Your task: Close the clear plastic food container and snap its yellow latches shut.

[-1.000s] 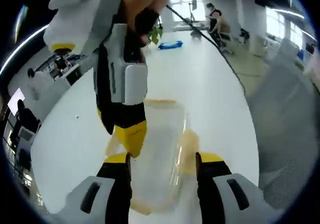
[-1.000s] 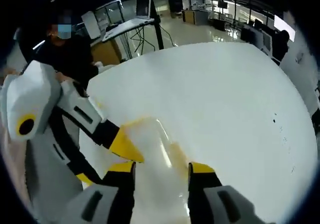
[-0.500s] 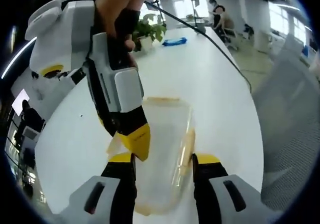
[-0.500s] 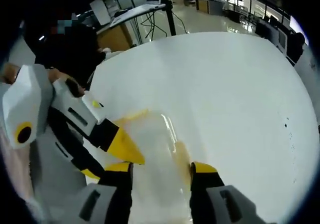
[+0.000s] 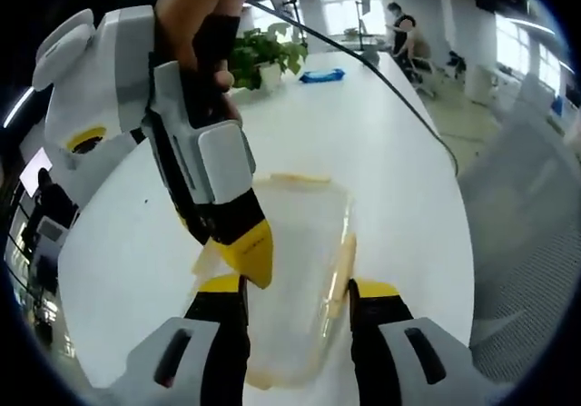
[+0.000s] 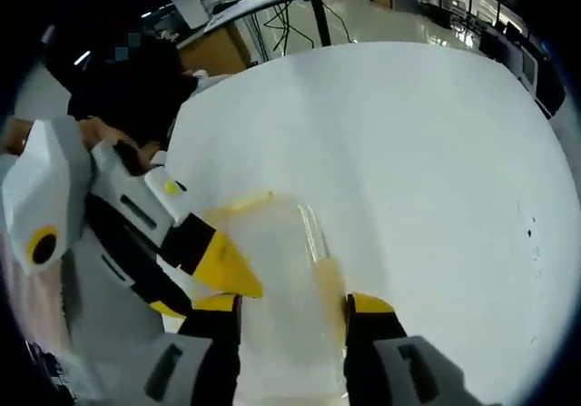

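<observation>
Both white, yellow-tipped grippers, left (image 5: pixel 292 295) and right (image 6: pixel 292 304), straddle the clear plastic yellow-latched food container (image 5: pixel 292 270) with jaws spread wide, gripping nothing, on the white table (image 5: pixel 381 143).

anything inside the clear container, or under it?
The clear container looks empty: only the white table shows through its walls. It sits directly on that table. The right gripper's yellow tip covers one corner, so contents there can't be ruled out.

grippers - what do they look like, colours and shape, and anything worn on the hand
Both grippers have white and grey plastic bodies, black jaws and yellow tips. The left gripper shows blunt yellow-capped jaws; the right gripper, seen from the side, tapers to a yellow wedge. The hand on it wears a black strap, and a black cable trails off.
</observation>
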`<state>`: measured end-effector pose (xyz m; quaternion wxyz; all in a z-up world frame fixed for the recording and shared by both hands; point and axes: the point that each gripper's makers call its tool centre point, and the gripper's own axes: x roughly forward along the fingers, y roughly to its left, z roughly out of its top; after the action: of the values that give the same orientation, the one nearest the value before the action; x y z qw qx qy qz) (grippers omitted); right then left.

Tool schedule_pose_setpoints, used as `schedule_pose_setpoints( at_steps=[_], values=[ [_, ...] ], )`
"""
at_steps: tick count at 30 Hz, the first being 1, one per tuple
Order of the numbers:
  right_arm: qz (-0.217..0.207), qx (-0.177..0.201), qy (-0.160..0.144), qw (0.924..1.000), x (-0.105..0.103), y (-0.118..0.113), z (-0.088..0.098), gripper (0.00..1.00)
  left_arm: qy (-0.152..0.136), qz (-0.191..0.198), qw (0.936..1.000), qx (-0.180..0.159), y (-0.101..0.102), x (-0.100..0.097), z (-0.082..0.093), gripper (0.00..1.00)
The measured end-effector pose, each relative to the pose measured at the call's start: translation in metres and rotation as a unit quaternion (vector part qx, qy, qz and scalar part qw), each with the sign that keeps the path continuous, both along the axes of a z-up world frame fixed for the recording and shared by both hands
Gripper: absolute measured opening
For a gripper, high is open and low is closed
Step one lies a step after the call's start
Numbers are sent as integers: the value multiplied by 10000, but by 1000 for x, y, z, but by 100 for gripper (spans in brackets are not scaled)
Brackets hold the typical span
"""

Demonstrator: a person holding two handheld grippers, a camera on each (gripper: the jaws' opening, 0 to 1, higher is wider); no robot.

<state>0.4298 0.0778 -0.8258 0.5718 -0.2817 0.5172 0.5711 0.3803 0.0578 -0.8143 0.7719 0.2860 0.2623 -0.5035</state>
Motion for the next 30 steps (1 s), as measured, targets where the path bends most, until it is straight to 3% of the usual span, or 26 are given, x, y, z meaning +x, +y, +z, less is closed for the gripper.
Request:
schedule_pose_setpoints(
  at_steps=[9, 20, 30],
  values=[
    [-35, 30, 243, 9997, 0, -1, -2, 44, 38, -4, 10000, 50, 1, 0, -1, 41],
    [2, 32, 221, 9998, -1, 0, -2, 45, 85, 17, 9999, 146, 1, 0, -1, 41],
    [11, 98, 199, 9998, -1, 0, -2, 44, -97, 88, 9998, 119, 1, -1, -2, 41]
  ],
)
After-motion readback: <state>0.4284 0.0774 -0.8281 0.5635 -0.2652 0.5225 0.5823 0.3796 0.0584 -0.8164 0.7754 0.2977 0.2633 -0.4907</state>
